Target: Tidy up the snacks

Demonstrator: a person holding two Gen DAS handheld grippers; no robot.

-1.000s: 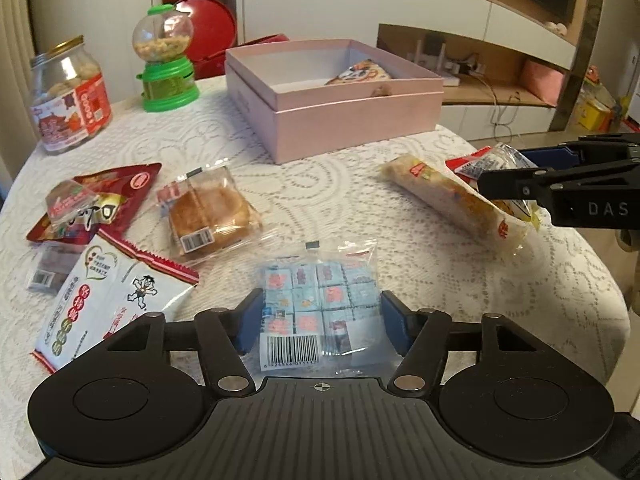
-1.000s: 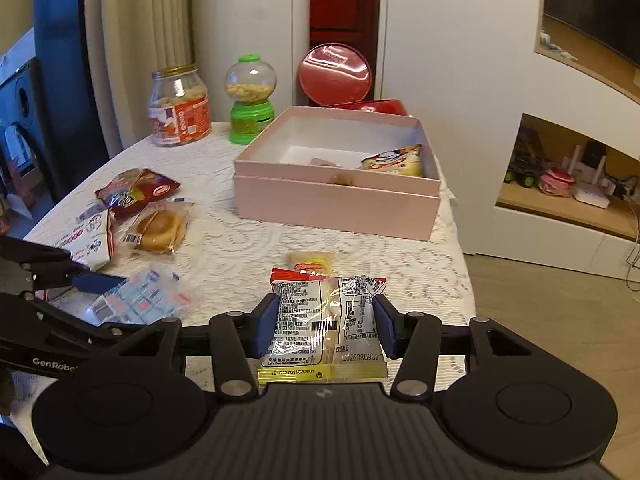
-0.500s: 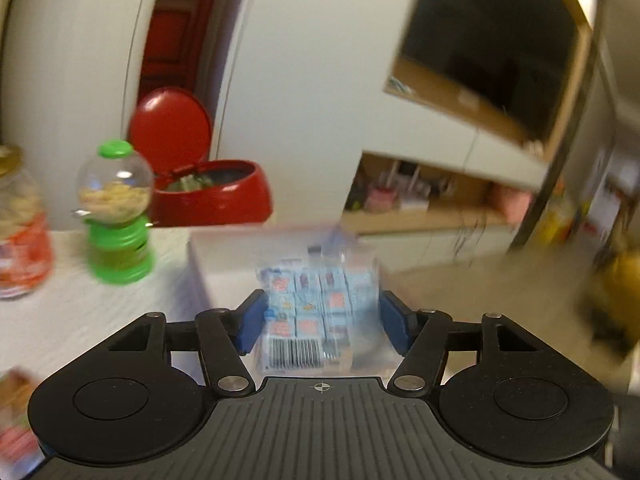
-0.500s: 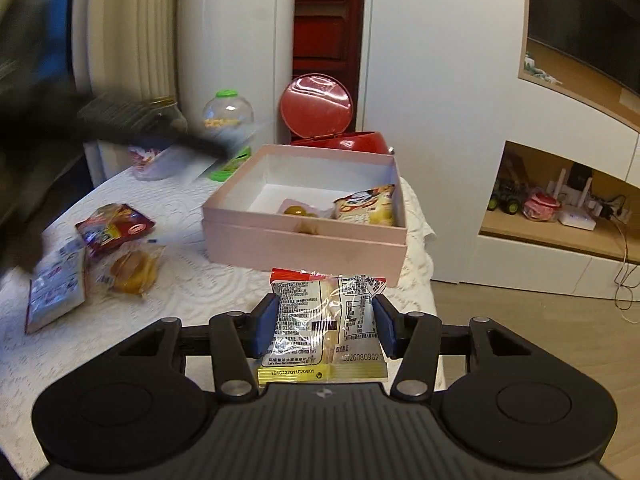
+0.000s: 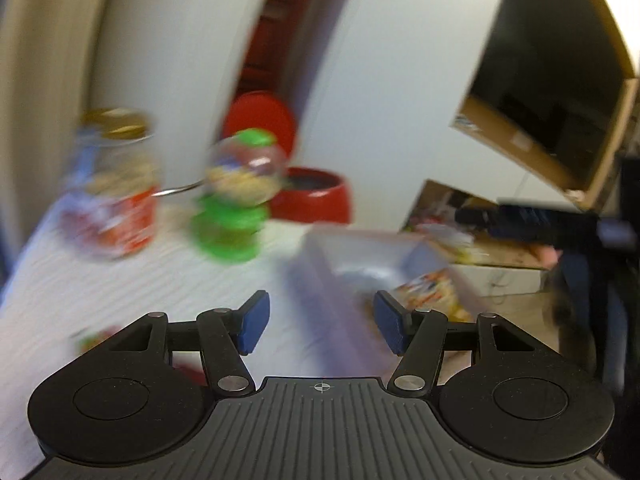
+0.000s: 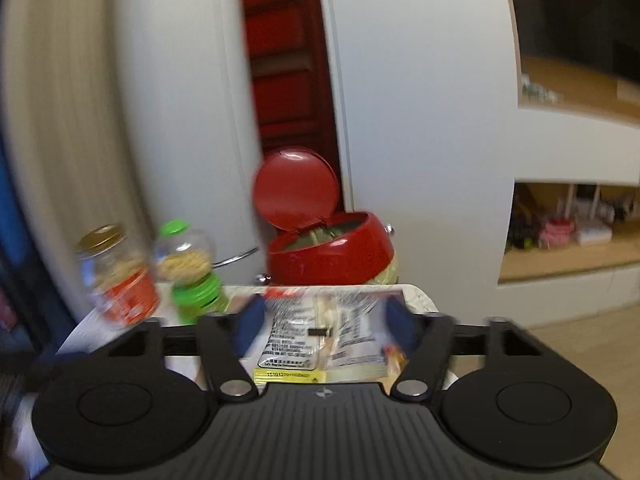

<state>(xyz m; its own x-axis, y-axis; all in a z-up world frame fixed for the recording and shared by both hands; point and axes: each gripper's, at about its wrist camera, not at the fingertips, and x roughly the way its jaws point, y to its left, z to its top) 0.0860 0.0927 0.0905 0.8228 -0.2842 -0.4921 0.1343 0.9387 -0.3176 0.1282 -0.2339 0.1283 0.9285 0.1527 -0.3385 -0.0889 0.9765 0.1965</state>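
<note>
Your right gripper [image 6: 322, 322] is opening its jaws around the clear snack packet [image 6: 320, 344]; the packet is lying between the pads with its long axis running along the fingers, yellow end nearest the camera. Blur is hiding whether the pads are touching it. Your left gripper [image 5: 320, 322] is standing wide with nothing between its pads, over the smeared pink box [image 5: 360, 264]. The box's contents are unreadable.
</note>
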